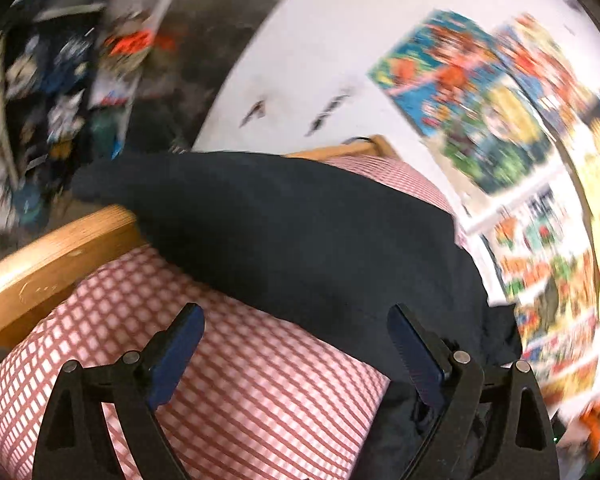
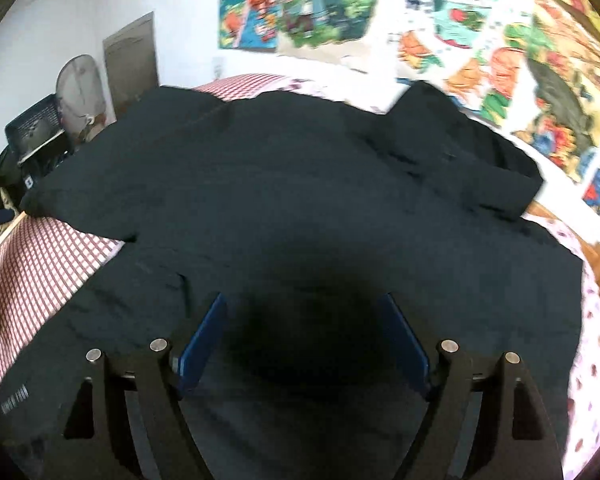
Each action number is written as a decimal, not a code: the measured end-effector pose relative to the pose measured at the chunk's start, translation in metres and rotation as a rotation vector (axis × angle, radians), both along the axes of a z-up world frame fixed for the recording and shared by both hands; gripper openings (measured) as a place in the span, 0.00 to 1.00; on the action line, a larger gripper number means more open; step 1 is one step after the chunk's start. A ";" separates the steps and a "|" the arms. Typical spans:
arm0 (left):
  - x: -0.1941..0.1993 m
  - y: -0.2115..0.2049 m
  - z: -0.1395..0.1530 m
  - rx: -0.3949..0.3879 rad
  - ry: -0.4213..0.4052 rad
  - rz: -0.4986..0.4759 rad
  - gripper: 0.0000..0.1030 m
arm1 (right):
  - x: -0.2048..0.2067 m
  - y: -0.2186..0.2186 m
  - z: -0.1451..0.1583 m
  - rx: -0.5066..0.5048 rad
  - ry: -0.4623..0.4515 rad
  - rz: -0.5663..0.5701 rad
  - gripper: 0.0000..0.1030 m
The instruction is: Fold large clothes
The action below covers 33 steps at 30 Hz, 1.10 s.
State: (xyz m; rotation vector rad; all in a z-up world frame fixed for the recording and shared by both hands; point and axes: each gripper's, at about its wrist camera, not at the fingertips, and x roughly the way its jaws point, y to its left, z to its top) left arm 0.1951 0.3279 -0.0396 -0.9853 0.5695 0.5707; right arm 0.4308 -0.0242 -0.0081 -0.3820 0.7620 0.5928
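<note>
Black garment: I see a large dark jacket-like piece (image 2: 300,184) spread over the bed, one sleeve (image 2: 80,184) reaching out to the left, the other sleeve (image 2: 472,152) doubled back on the body at upper right.
Bedding: red-and-white checked sheet (image 1: 228,380) under it, with a floral sheet (image 2: 596,340) along the right edge in the right wrist view.
Left gripper (image 1: 296,336): I have it hovering with the jaws wide apart, nothing between them, just beside the garment's lower edge, over bare check.
Right gripper (image 2: 304,332): also spread wide and empty, hanging right above the hem area; whether the tips touch cloth I cannot tell.
Progress: early, by my reading. One sleeve looks turned in; the left sleeve, the body halves and the final fold are all left.
Bed frame: wooden rail (image 1: 56,256) at the left side.
Hidden: the hem nearest me is cut off behind the right fingers, and a deep shadow swallows the cloth there.
Hard to read: the left wrist view is smeared; cartoon posters (image 2: 300,4) and the clutter beyond the bed are a blur. Small printing (image 2: 14,400) on the lower left cloth is unreadable.
</note>
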 end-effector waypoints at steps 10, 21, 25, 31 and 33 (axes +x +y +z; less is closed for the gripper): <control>0.006 0.037 -0.040 -0.141 -0.017 0.136 0.76 | 0.007 0.051 -0.036 -0.016 0.061 -0.033 0.73; 0.012 0.030 -0.013 0.120 -0.018 0.168 0.06 | -0.002 0.038 -0.045 0.044 0.103 -0.064 0.74; 0.025 -0.002 0.036 0.381 -0.048 0.109 0.05 | -0.008 0.017 -0.029 0.081 0.103 -0.080 0.74; 0.064 -0.080 0.104 0.725 -0.123 -0.116 0.05 | -0.008 -0.040 0.007 0.123 0.045 -0.157 0.74; 0.079 -0.111 0.118 0.824 -0.144 -0.220 0.05 | -0.007 -0.060 0.012 0.116 0.030 -0.190 0.74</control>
